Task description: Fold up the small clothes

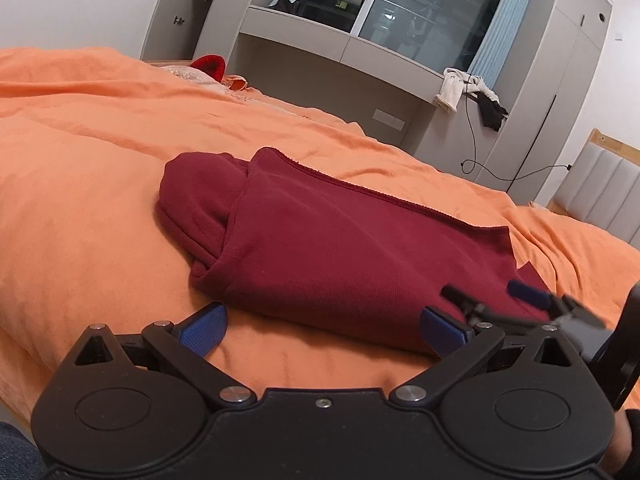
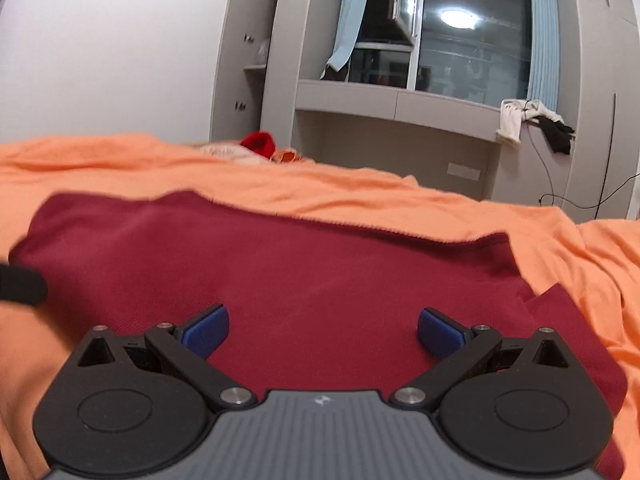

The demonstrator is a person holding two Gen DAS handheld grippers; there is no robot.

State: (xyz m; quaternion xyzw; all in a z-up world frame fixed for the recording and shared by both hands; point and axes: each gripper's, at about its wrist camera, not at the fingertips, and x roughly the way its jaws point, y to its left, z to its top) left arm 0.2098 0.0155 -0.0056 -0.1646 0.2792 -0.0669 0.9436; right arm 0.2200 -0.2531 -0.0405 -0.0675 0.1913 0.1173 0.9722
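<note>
A dark red garment (image 1: 320, 248) lies folded on the orange bedsheet (image 1: 88, 184), with a sleeve or hood bunched at its left end. My left gripper (image 1: 322, 330) is open and empty at the garment's near edge. My right gripper (image 2: 322, 330) is open and empty, low over the garment (image 2: 304, 272). The right gripper also shows in the left wrist view (image 1: 504, 298) at the garment's right near corner.
A red item (image 1: 209, 66) and pale cloth lie at the bed's far end. Grey cabinets and a window ledge (image 1: 360, 46) stand behind, with clothes (image 1: 468, 92) and a hanging cable. A padded headboard (image 1: 600, 192) is at the right.
</note>
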